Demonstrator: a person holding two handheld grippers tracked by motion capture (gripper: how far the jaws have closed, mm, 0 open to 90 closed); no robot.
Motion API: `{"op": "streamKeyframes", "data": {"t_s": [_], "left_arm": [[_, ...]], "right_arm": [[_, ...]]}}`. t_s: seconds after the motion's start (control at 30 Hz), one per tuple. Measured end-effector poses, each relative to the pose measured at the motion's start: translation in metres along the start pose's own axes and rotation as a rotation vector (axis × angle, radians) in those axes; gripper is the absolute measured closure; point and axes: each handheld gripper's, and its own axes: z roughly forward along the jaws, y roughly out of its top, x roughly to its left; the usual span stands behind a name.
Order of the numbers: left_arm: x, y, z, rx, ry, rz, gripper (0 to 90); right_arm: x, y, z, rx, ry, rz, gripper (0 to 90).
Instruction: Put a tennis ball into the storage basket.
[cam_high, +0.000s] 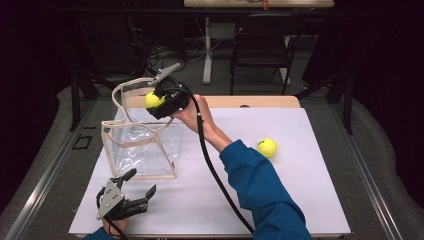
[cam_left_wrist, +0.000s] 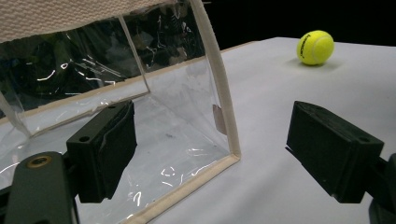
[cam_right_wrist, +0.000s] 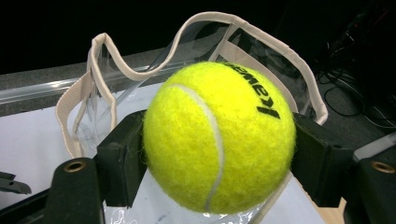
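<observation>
A clear plastic tote bag (cam_high: 142, 147) with cream trim and handles stands open on the white table (cam_high: 300, 200). My right gripper (cam_high: 157, 102) hovers over the bag's mouth, shut on a yellow tennis ball (cam_right_wrist: 219, 137), which also shows as the ball (cam_high: 153, 100) from above. A second tennis ball (cam_high: 267, 147) lies on the table to the right; that ball (cam_left_wrist: 315, 47) appears far off in the left gripper view. My left gripper (cam_high: 142, 185) rests open near the table's front left, its jaws just short of the bag's (cam_left_wrist: 187, 121) front corner, with nothing between them.
A blue-sleeved forearm (cam_high: 260, 195) and the right gripper's black cable (cam_high: 215, 170) cross the middle of the table. A dark chair (cam_high: 262, 45) and a table leg stand beyond the far edge.
</observation>
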Motion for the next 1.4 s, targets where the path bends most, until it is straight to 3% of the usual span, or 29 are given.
{"op": "streamKeyframes", "data": {"t_s": [1.4], "left_arm": [[0.000,0.000,0.000,-0.005,-0.001,-0.004,15.8]], "right_arm": [[-0.001,-0.001,0.024,0.115,0.019,0.029,26.3]]}}
